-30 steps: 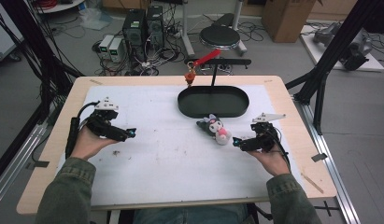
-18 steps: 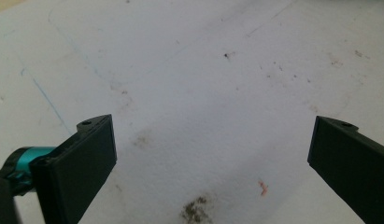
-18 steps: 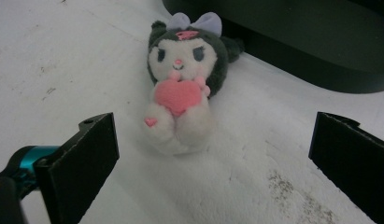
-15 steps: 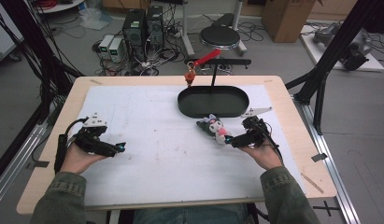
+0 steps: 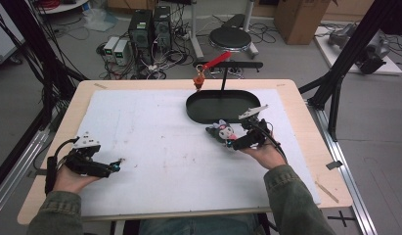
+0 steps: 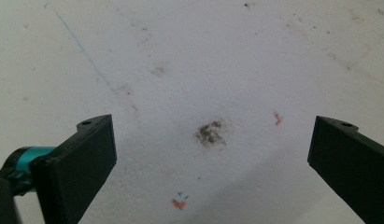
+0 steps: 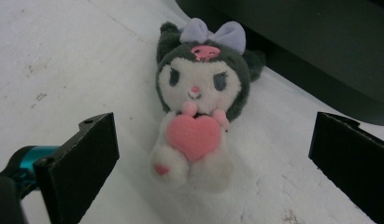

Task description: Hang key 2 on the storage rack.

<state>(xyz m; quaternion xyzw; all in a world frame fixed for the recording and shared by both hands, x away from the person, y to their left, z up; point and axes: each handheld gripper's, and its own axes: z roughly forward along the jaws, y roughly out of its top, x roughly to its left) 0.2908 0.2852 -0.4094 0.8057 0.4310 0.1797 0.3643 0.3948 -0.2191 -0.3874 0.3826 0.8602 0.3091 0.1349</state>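
Observation:
A small plush toy [image 5: 222, 131] with a dark hood, a lilac bow and a pink heart lies on the white mat just in front of the black oval tray [image 5: 223, 105]. In the right gripper view the plush toy [image 7: 199, 112] faces the camera, a short way ahead of the jaws, which stand wide apart. My right gripper [image 5: 233, 142] is open, close to the toy's right side and not touching it. My left gripper [image 5: 116, 167] is open at the near left of the mat, jaws spread over bare stained mat [image 6: 210, 133].
A black stand [image 5: 223, 81] rises behind the tray and carries a red arm with an orange clip [image 5: 199, 82]. The white mat [image 5: 154, 127] covers most of the wooden table [image 5: 306, 122]. Computer boxes, cables and a stool sit on the floor beyond.
My left gripper has drawn back toward the near left corner of the mat. My right gripper has moved left and forward, closing in on the plush toy.

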